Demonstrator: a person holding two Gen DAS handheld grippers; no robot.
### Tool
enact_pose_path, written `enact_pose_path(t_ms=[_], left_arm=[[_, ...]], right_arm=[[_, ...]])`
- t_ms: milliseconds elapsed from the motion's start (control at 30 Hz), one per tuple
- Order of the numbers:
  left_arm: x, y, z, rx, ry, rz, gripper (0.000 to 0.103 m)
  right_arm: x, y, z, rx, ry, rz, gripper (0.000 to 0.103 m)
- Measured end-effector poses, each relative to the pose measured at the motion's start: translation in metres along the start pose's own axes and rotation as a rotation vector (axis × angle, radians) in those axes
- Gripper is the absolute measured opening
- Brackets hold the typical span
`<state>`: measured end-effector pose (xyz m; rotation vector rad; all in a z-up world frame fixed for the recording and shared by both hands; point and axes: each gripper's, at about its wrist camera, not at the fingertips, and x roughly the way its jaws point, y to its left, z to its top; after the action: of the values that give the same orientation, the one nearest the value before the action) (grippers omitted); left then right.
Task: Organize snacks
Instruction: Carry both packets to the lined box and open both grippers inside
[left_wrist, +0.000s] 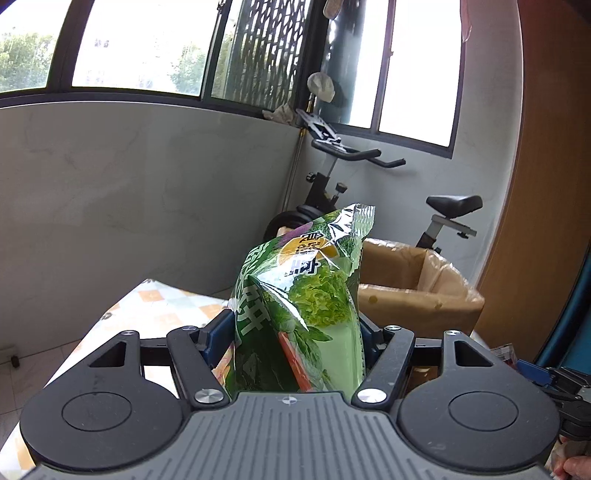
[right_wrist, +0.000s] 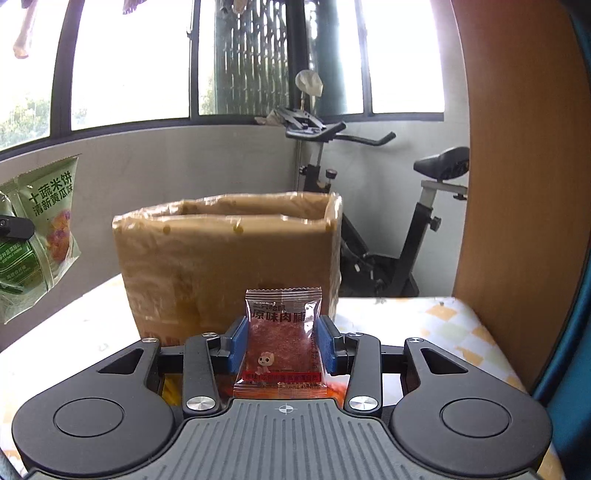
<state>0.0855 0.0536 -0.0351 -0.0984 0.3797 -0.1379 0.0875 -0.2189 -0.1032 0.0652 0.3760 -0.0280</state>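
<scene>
My left gripper (left_wrist: 295, 332) is shut on a large green snack bag (left_wrist: 306, 295) and holds it upright above the table, left of the open cardboard box (left_wrist: 417, 291). The same bag shows at the left edge of the right wrist view (right_wrist: 40, 229), hanging in the air. My right gripper (right_wrist: 282, 343) is shut on a small clear packet of red dried meat (right_wrist: 282, 339), held upright just in front of the cardboard box (right_wrist: 229, 266). The box is open at the top and wrapped in tape.
The table (right_wrist: 443, 332) has a cloth with orange and green checks. An exercise bike (right_wrist: 388, 221) stands behind the box by the window wall. A wooden panel (right_wrist: 517, 184) rises at the right. Some orange wrappers lie under my right gripper.
</scene>
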Motion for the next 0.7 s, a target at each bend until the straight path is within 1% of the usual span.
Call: enact_pose_path(t_ms=[133,233,333,400,533,700], left_arm=[[0.019,-0.012,0.040,-0.005,-0.038,-0.071,0.070],[0.048,-0.025,0.069,-0.024,-0.061,-0.126,0.070],[0.081,-0.037,0.089,-0.030,-0.056,-0.140,0.070],[0.110,-0.044,0.098,-0.036,-0.032,-0.153,0.070],[0.153,-0.044,0.109,-0.116,-0.010,-0.181,0.070],[0.202,-0.045,0.114,-0.191,-0.009,-0.238,0.070]], right_arm=[[0.017,-0.009,0.043,-0.016,-0.040,0.025,0.037],[0.035,-0.013,0.070,-0.041,-0.069,0.034,0.037],[0.059,-0.011,0.092,-0.073,-0.086,0.031,0.037],[0.074,-0.009,0.103,-0.076,-0.089,0.037,0.037],[0.107,-0.002,0.118,-0.070,-0.081,0.055,0.037],[0.145,0.001,0.117,-0.029,-0.040,0.043,0.037]])
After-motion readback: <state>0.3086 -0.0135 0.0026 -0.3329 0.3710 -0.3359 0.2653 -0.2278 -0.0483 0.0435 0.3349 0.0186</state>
